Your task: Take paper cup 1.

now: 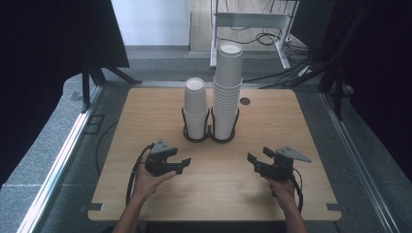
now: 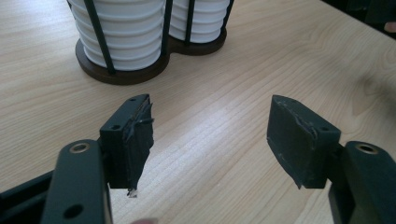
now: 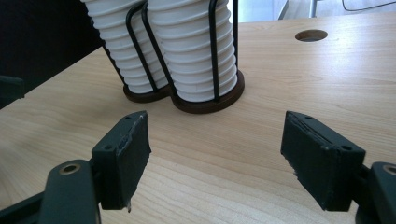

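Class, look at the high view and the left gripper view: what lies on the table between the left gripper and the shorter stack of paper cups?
Nothing: between the left gripper and the shorter cup stack there is bare wooden table, as both views show.

Through my left gripper view the cup stacks (image 2: 140, 28) are cut off at the top edge — just their lowest rims and the holder (image 2: 123, 74) base show. My right gripper view crops them too. From above, my forearms run off the bottom edge.
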Demonstrator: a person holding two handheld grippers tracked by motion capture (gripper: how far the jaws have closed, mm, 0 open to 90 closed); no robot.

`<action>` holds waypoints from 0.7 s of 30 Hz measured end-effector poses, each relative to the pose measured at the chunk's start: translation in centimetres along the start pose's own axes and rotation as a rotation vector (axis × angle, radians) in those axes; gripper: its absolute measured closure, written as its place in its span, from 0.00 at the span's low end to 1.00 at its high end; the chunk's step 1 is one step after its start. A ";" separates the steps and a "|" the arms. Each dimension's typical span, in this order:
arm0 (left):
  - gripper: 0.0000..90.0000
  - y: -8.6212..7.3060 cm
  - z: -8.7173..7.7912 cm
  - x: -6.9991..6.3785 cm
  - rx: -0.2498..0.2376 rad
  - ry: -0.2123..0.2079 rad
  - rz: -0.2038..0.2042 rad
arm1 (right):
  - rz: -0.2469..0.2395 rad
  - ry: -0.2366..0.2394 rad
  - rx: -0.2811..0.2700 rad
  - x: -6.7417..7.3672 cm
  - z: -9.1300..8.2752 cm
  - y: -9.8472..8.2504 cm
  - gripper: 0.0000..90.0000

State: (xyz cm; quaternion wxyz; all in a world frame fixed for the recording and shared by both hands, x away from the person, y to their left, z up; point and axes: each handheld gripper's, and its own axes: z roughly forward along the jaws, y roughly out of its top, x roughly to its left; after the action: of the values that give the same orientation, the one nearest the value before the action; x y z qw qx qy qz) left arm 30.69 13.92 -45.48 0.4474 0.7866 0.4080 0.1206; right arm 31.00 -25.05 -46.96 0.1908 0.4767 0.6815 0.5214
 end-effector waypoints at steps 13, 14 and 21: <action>0.26 -0.1 -0.7 0.2 -0.075 0.018 -0.031 | -0.089 0.011 0.008 1.1 0.7 0.3 0.32; 0.26 -0.1 -0.7 0.2 -0.075 0.018 -0.031 | -0.090 0.024 0.007 1.2 0.8 0.4 0.33; 0.25 0.1 -2.0 0.5 -0.132 -0.005 -0.056 | -0.134 0.064 -0.001 1.9 1.6 1.1 0.45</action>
State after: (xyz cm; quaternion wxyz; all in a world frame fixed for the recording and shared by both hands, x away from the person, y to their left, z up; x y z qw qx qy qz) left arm 29.94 15.46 -44.29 0.5026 0.7440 0.4200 0.1326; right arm 31.77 -22.57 -46.16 0.2035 0.4130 0.7174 0.5228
